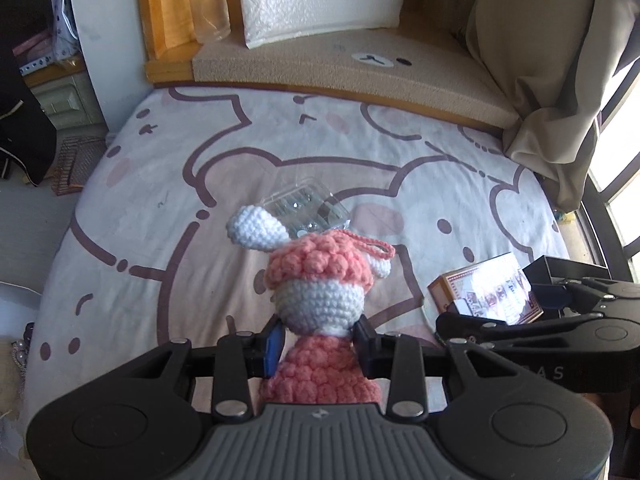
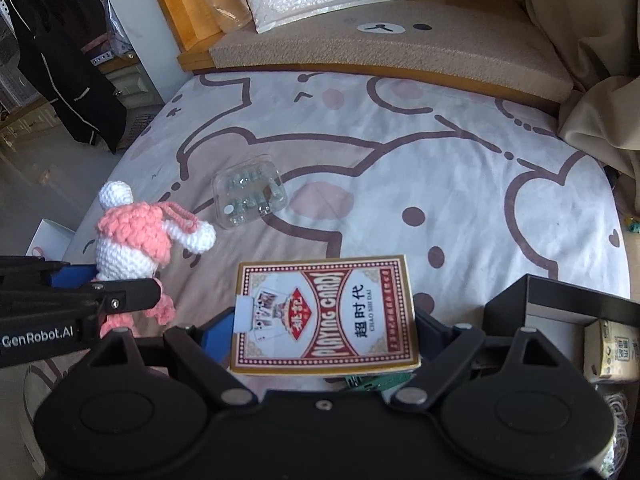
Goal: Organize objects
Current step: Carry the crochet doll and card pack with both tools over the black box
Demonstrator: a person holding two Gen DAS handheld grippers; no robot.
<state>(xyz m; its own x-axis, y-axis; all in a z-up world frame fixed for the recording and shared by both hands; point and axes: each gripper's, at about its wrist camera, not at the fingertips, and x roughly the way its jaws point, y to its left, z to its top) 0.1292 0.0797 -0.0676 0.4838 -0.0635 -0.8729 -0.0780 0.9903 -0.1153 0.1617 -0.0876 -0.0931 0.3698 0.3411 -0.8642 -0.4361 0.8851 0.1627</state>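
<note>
Crocheted doll (image 1: 316,300), pink and white: clamped at the neck by the left gripper (image 1: 318,344), held above the bedsheet (image 1: 440,168). Clear plastic case (image 2: 249,194): laid on the sheet beyond the doll. Playing card box (image 2: 326,316): gripped across its width by the widely spread right gripper (image 2: 326,332). Black box (image 2: 560,300): set at the far right, open.
</note>
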